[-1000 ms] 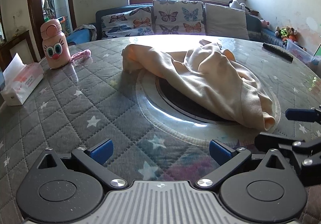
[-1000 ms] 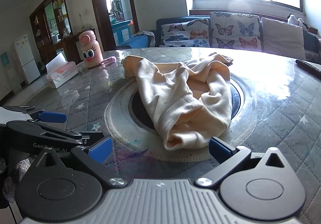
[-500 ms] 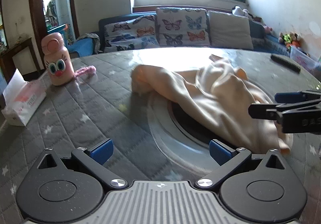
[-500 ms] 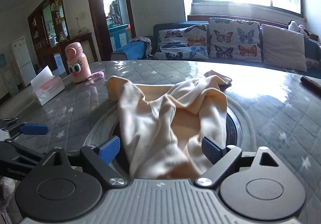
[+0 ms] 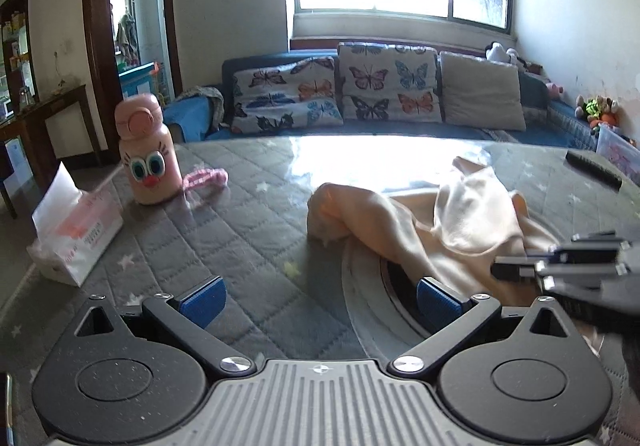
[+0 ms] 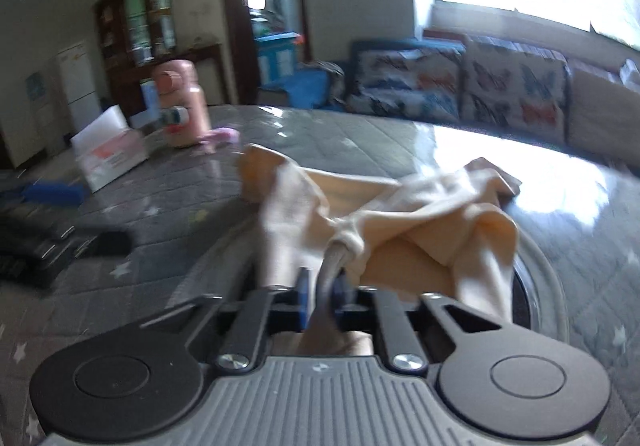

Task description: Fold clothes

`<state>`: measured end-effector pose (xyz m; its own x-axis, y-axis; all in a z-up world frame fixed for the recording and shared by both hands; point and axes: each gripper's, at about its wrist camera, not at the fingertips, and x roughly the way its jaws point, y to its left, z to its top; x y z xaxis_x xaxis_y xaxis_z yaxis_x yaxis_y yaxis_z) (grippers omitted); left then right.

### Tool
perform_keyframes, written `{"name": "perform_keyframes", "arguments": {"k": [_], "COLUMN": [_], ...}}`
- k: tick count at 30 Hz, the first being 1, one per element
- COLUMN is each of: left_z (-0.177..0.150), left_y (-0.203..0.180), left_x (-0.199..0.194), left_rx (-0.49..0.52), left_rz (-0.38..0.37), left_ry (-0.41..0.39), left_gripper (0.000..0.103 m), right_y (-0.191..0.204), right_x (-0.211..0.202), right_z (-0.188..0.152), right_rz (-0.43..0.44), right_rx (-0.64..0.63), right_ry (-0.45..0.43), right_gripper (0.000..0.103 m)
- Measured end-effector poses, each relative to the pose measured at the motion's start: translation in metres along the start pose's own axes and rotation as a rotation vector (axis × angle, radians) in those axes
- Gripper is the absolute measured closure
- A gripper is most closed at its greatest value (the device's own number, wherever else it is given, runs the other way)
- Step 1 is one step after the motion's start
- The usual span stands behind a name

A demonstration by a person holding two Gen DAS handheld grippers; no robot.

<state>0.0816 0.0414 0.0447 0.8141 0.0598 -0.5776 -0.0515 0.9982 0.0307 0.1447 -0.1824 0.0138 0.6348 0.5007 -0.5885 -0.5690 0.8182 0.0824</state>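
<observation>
A crumpled cream garment (image 5: 460,222) lies on the round quilted table over its dark centre disc. In the right wrist view the garment (image 6: 400,222) is bunched right in front of me. My right gripper (image 6: 322,296) is shut on a near edge of the garment, a fold pinched between the blue pads. It shows from the side in the left wrist view (image 5: 560,260) at the garment's right. My left gripper (image 5: 318,296) is open and empty, above the table just left of the garment.
A pink cartoon bottle (image 5: 146,154) and a tissue box (image 5: 74,234) stand at the table's left, with a pink band (image 5: 204,178) beside the bottle. A dark remote (image 5: 594,168) lies at the far right. A sofa with butterfly cushions (image 5: 340,94) is behind the table.
My right gripper moved onto the garment's near edge and shut on it. My left gripper shifted left and stayed open.
</observation>
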Motion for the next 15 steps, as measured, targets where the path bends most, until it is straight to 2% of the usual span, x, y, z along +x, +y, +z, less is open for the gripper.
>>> {"name": "perform_keyframes", "arguments": {"k": [3, 7, 8, 10, 11, 15], "left_z": [0.007, 0.014, 0.016, 0.018, 0.019, 0.021], "left_y": [-0.002, -0.011, -0.014, -0.021, -0.025, -0.038], "left_x": [-0.005, -0.008, -0.008, -0.005, -0.004, 0.005], "left_rx": [0.011, 0.044, 0.056, 0.077, 0.088, 0.118], "left_rz": [-0.01, -0.036, -0.045, -0.061, -0.07, -0.098], "left_ry": [-0.021, -0.037, -0.039, -0.035, -0.034, -0.024], "left_gripper": [0.0, 0.0, 0.0, 0.0, 0.0, 0.0], "right_y": [0.025, 0.059, 0.067, 0.074, 0.073, 0.057], "right_x": [-0.016, -0.026, -0.028, -0.033, -0.036, -0.05], "right_z": [-0.005, -0.018, -0.021, -0.027, -0.029, -0.03], "right_rz": [0.051, 0.128, 0.147, 0.174, 0.178, 0.169], "right_rx": [-0.084, -0.197, -0.225, -0.241, -0.242, -0.211], "right_ry": [-0.029, -0.009, -0.004, 0.007, 0.008, 0.005], "right_gripper": [0.097, 0.096, 0.094, 0.074, 0.071, 0.071]}}
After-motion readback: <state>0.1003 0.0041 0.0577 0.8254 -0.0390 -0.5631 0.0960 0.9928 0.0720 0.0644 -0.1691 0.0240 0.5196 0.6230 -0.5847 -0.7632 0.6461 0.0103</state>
